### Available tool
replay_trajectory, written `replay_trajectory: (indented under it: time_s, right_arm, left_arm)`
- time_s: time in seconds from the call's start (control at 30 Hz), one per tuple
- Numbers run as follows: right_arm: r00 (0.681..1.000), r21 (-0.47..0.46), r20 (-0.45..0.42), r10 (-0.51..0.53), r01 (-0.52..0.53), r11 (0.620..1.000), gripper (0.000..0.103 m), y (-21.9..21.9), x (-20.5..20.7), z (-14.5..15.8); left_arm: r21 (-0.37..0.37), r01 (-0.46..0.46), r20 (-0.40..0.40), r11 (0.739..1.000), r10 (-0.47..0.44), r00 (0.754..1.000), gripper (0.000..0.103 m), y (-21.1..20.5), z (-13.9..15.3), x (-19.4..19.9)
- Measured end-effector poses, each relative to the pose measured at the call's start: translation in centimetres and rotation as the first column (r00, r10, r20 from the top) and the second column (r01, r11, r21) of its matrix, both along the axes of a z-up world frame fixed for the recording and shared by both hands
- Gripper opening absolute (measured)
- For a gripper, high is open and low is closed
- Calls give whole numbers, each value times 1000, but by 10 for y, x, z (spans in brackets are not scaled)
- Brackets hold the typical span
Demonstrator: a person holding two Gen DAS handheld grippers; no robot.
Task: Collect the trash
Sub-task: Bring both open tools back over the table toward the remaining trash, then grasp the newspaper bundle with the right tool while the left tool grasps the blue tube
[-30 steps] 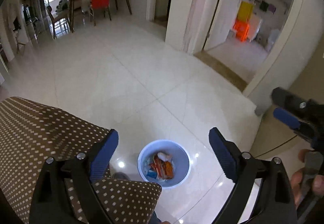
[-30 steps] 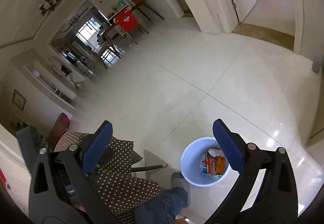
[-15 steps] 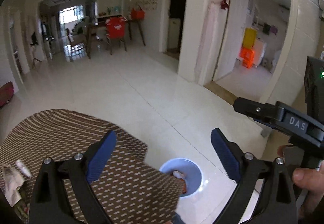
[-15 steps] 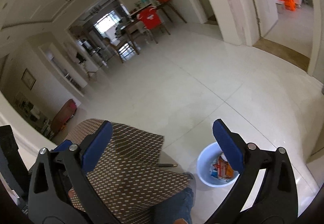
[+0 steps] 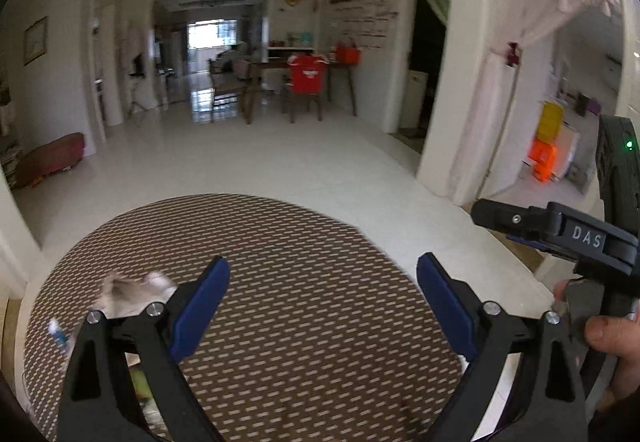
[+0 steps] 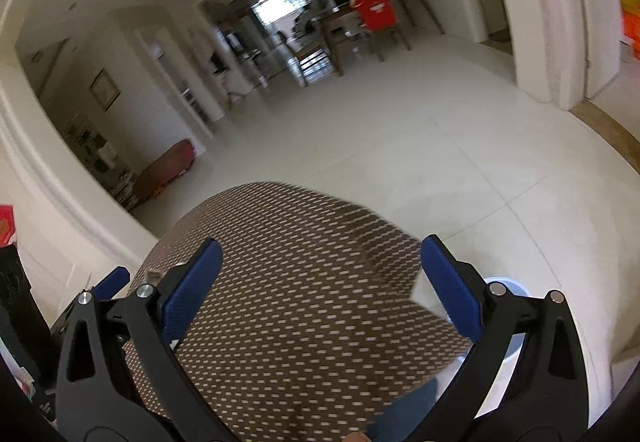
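Dotted brown tablecloth (image 5: 304, 282), tiled floor (image 5: 320, 166)

Left gripper (image 5: 323, 306), jaws wide apart, above dotted brown tablecloth (image 5: 304, 282) beside crumpled trash (image 5: 132, 292).

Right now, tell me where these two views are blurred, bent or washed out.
Left wrist view: motion blur smears the crumpled tissue and the polka dots of the tablecloth into dashes; the far window is blown out; fisheye bows the doorframes. Right wrist view: the same dash smear on the cloth, edges soft throughout, the blue bin mostly hidden behind the right gripper.
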State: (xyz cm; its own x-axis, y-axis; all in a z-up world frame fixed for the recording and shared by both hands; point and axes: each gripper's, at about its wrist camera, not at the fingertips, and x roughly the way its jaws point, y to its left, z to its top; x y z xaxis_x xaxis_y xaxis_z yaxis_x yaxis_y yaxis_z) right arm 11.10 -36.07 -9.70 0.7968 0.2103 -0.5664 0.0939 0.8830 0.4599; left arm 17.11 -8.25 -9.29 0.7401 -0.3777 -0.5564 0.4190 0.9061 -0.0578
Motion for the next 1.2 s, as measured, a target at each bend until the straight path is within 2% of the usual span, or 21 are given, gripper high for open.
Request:
replay_trajectory:
  time_s: [0.13, 0.27, 0.43, 0.57, 0.67, 0.77, 0.8, 0.83, 0.97, 1.0, 1.03, 1.1, 1.2]
  right_arm:
    - [998, -11, -6, 55, -55, 998, 97, 30, 12, 1]
    - [982, -31, -30, 188, -189, 981, 97, 84, 35, -6]
    - [928, -56, -49, 369, -372, 927, 97, 165, 67, -10]
    - [882, -96, -68, 466, -471, 877, 97, 217, 89, -13]
    - [849, -118, -92, 520, -528, 841, 93, 256, 106, -17]
    - [819, -150, -132, 558, -573, 806, 78, 292, 118, -27]
    - [814, -153, -145, 562, -580, 800, 69, 299, 122, -30]
    - [811, -155, -162, 562, -584, 797, 65, 307, 127, -35]
    - [806, -158, -203, 556, -588, 793, 62, 328, 141, -49]
    - [804, -164, -214, 554, -589, 792, 53, 333, 145, -52]
    - [798, -170, -229, 557, -596, 785, 38, 340, 147, -56]
    - [790, -184, -248, 561, -607, 773, 22, 350, 151, -63]
    - [793, -151, -228, 565, -602, 784, 12, 347, 150, -65]
  left_arm:
    - [-4, -75, -5, 997, 75, 997, 93, 46, -5, 1]
    - [-5, -161, -11, 987, 161, 987, 93, 88, -11, -1]
    - [-4, -295, -38, 956, 294, 955, 93, 155, -23, -5]
    - [4, -393, -55, 919, 393, 918, 93, 215, -33, -6]
    - [6, -444, -69, 896, 443, 894, 93, 241, -38, -6]
    - [8, -477, -80, 879, 476, 876, 93, 248, -38, -3]
    - [9, -490, -85, 872, 488, 868, 93, 252, -42, -5]
    - [9, -496, -88, 868, 495, 864, 93, 257, -44, -8]
    - [14, -524, -106, 852, 522, 846, 93, 275, -52, -10]
    - [17, -532, -114, 846, 530, 840, 93, 279, -55, -9]
    - [22, -540, -122, 841, 538, 834, 93, 283, -58, -9]
    - [32, -549, -139, 835, 548, 825, 93, 285, -64, -7]
    - [38, -555, -156, 831, 553, 818, 93, 287, -73, -4]
